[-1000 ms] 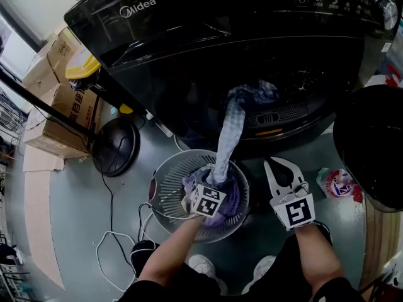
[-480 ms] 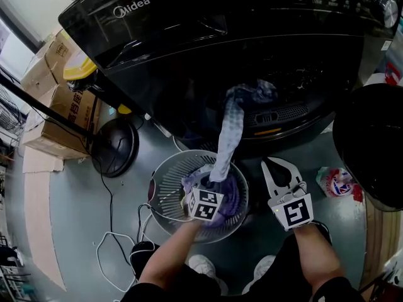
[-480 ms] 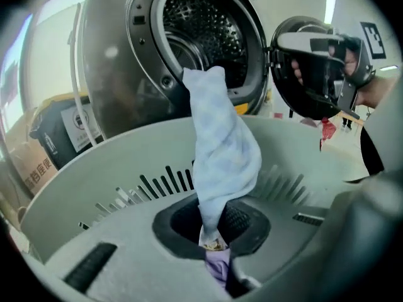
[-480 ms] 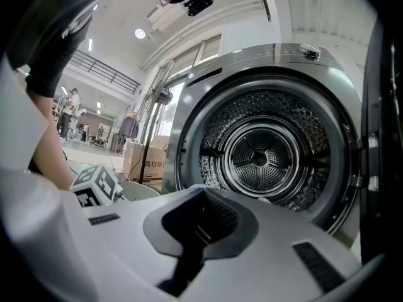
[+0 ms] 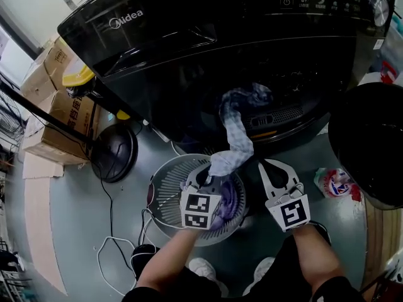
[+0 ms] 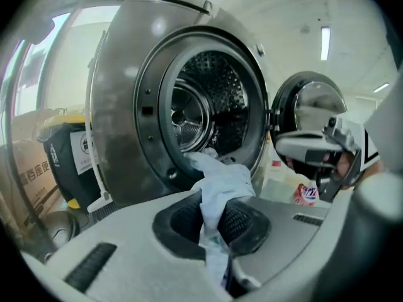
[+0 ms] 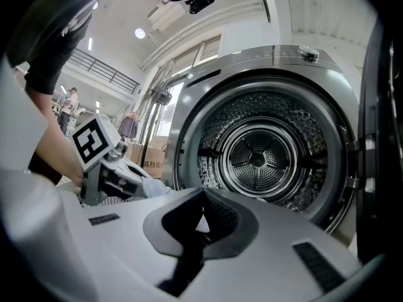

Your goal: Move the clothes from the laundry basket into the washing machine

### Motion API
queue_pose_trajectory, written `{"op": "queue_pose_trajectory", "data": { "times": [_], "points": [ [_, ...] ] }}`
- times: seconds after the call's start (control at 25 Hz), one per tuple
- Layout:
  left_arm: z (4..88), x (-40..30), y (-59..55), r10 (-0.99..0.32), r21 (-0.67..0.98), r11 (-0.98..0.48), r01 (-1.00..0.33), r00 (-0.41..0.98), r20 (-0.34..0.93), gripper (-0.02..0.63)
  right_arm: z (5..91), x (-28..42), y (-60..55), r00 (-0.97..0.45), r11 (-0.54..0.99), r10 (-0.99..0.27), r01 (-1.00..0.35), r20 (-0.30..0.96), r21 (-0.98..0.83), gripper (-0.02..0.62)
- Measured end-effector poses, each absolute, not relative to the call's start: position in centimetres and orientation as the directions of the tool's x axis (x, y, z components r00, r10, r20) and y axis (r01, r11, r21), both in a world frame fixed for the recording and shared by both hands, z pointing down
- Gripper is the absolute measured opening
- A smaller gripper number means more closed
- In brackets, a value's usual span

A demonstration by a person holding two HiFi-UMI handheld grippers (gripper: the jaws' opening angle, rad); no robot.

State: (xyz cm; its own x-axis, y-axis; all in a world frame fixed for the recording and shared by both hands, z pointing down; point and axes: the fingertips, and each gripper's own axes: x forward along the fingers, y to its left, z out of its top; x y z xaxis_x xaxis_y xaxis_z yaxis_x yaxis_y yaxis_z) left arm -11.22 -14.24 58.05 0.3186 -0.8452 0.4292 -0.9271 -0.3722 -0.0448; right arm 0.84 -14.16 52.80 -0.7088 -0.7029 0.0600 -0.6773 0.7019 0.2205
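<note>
The garment (image 5: 237, 134) is a long, pale blue-and-white piece, thin and crumpled; its top end lies bunched on the lip of the washing machine (image 5: 189, 36) opening, and the rest hangs as a twisted strip down the dark front panel toward the laundry basket (image 5: 165, 187). Its lower end is caught by my left gripper (image 5: 211, 170); in the left gripper view the jaws are pinched on the fabric (image 6: 220, 181), which rises from between the pads in a soft fold and runs toward the steel drum (image 6: 189, 115). The basket is round, grey and slatted, on the floor just in front of the machine; a purple cloth (image 5: 228, 200) lies inside it. My right gripper (image 5: 277, 167) sits beside the basket's right edge, jaws drawn together with nothing between them, looking straight into the open drum (image 7: 258, 159); the round door (image 5: 371, 143) stands swung open at the right.

Against a second ago: the left gripper was down inside the basket, its marker cube over the purple cloth — now it has come up above the rim and carries the garment's tail with it. The strip hung almost straight into the basket then; now it sags and kinks at the jaws. The top end on the lip has not shifted; the right gripper has kept its place.
</note>
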Motion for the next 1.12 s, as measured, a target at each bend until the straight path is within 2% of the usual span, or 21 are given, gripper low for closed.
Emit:
{"op": "queue_pose_trajectory", "data": {
  "times": [0.32,0.72,0.84,1.04,1.08,1.12],
  "points": [
    [49.2,-7.4,-19.9,-0.897,-0.055,-0.387,-0.920,0.362,0.253,0.021,52.2,2.4,-14.2,-0.685,0.674,-0.728,-0.706,0.034,0.217,0.006],
    [42.0,-3.9,-29.7,-0.940,-0.061,-0.338,-0.939,0.334,0.068,0.021,51.7,4.4,-14.0,-0.659,0.650,-0.751,-0.728,0.040,0.218,0.006],
    [42.1,-4.2,-33.0,-0.950,-0.053,-0.303,-0.951,0.298,0.089,0.021,52.0,4.9,-14.2,-0.649,0.644,-0.759,-0.735,0.054,0.214,0.006],
    [47.7,-6.1,-38.4,-0.945,0.028,-0.198,-0.980,0.199,0.259,0.029,52.1,5.6,-14.4,-0.634,0.631,-0.771,-0.750,0.057,0.199,0.006],
    [49.4,-6.4,-39.0,-0.930,0.046,-0.191,-0.981,0.195,0.311,0.062,52.2,5.5,-14.3,-0.635,0.633,-0.770,-0.748,0.062,0.200,0.006],
    [51.1,-6.5,-39.4,-0.907,0.061,-0.200,-0.978,0.209,0.367,0.188,52.1,5.3,-14.3,-0.637,0.636,-0.768,-0.746,0.064,0.199,0.006]
  ]
}}
